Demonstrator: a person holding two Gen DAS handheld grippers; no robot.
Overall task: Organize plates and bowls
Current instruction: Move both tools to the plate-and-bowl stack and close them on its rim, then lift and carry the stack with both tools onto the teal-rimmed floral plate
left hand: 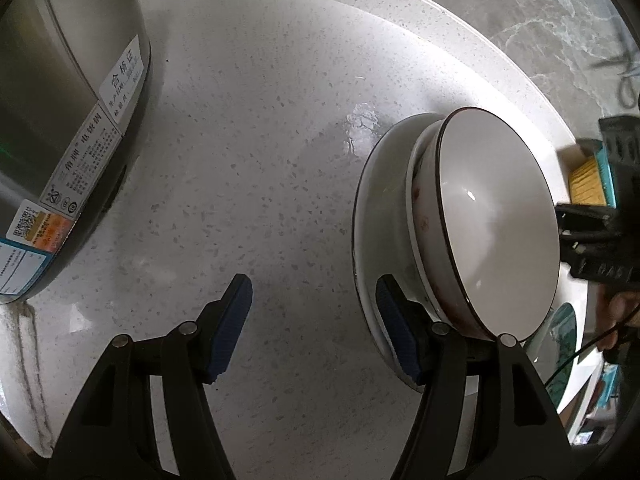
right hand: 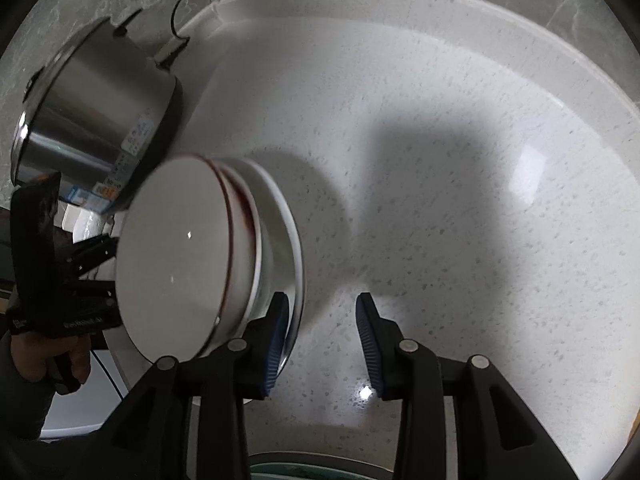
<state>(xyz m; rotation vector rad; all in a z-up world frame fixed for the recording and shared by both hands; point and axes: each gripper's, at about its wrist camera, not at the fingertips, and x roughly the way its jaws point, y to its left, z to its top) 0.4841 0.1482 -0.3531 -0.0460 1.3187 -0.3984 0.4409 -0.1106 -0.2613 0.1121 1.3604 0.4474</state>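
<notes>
A stack of white bowls with a dark red rim (left hand: 496,220) rests on a white plate (left hand: 380,220) on the speckled counter; the stack also shows in the right wrist view (right hand: 176,256) on the plate (right hand: 286,216). My left gripper (left hand: 314,322) is open, its right finger against the plate's near edge. My right gripper (right hand: 322,344) is open, its left finger beside the plate's rim. Neither holds anything.
A steel electric cooker (left hand: 60,120) stands at the counter's left, also in the right wrist view (right hand: 100,120), with a cable at its back. The white speckled counter (left hand: 260,140) has a raised back edge against a grey marble wall (left hand: 520,12). A green-patterned plate (left hand: 564,344) lies behind the stack.
</notes>
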